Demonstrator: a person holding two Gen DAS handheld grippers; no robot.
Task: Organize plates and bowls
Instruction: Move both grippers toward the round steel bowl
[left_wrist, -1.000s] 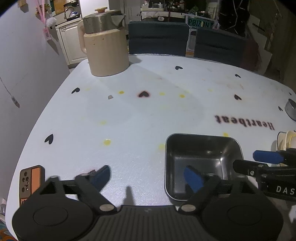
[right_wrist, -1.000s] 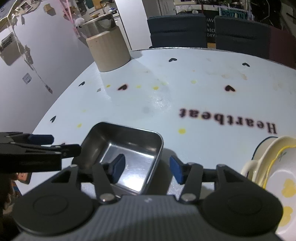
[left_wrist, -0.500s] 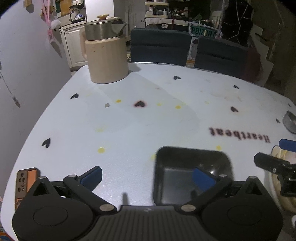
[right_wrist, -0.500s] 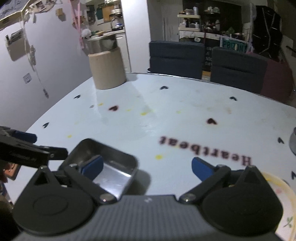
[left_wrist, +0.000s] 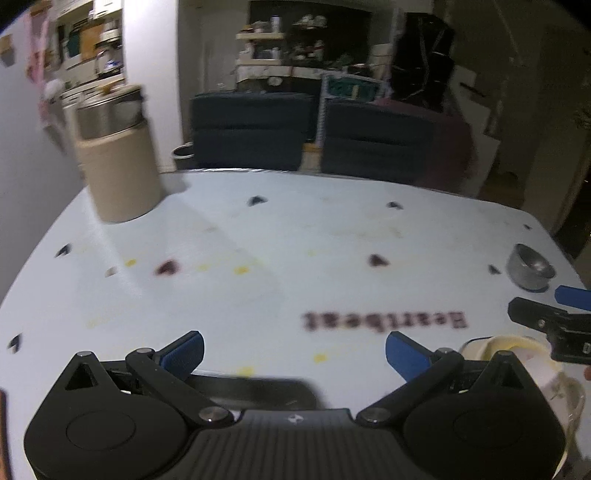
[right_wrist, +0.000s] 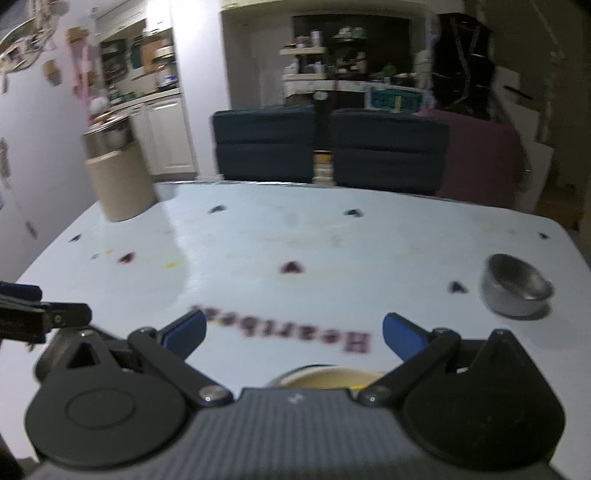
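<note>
The left gripper has its jaws spread wide apart with nothing between them, only bare white counter showing in the gap. Just below its jaws, tucked against the gripper body, a dark blurred edge of the square metal tray shows; most of it is hidden. The right gripper also has its jaws wide apart and empty, hovering over the printed word "Heartbeat" on the counter.

Taking that printed word as the landmark: in the right wrist view a cream plate with a yellow rim lies on the near side of the word, directly under the right gripper's body and mostly covered by it. In the left wrist view the same cream dishware shows to the right of the word, beneath the tip of the right gripper. A small round steel bowl stands upright to the right of the word and somewhat beyond it, well apart from both grippers. Far beyond the word and to its left, near the counter's back corner, stands a beige kettle with a steel top. Behind the counter's far edge are two dark blue chairs. Both views are motion-blurred.
</note>
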